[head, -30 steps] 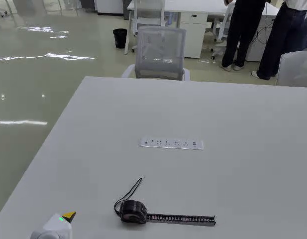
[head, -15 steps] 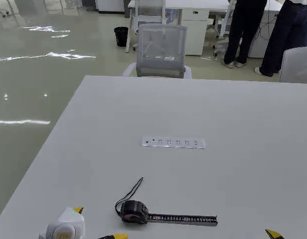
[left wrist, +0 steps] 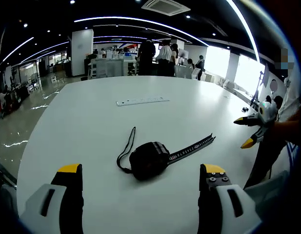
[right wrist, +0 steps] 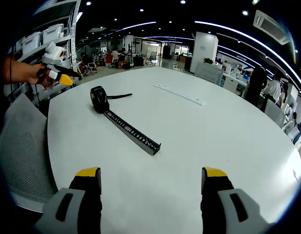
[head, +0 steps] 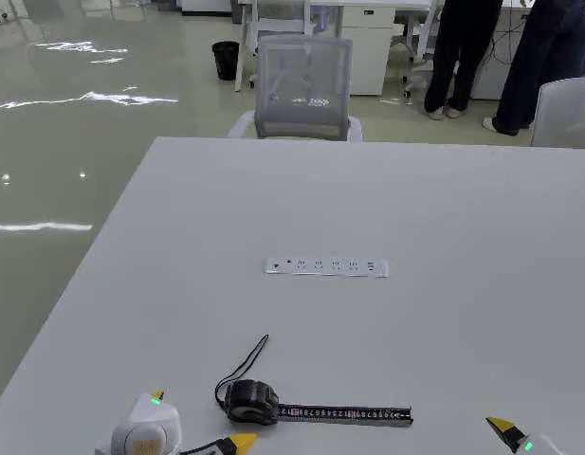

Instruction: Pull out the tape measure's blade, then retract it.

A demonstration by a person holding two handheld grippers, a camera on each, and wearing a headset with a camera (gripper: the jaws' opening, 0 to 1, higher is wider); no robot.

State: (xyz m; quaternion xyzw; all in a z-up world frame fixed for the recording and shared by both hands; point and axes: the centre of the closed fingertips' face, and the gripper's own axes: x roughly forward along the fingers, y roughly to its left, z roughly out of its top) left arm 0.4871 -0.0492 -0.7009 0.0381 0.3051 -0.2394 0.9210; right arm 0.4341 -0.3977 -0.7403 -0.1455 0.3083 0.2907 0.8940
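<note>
One tape measure point(head: 251, 402), one blade point(head: 344, 413) out, seemingly one cord point(head: 243, 361); left tongs point(left wrist: 141, 168) and right tongs point(right wrist: 151, 171) both gape empty.

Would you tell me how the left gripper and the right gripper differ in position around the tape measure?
The left gripper faces the tape measure's black case from close by; the right gripper faces the blade's far end from farther off. In the head view the left gripper sits left of the case, the right gripper right of the blade's tip. Both are open and touch nothing.
</note>
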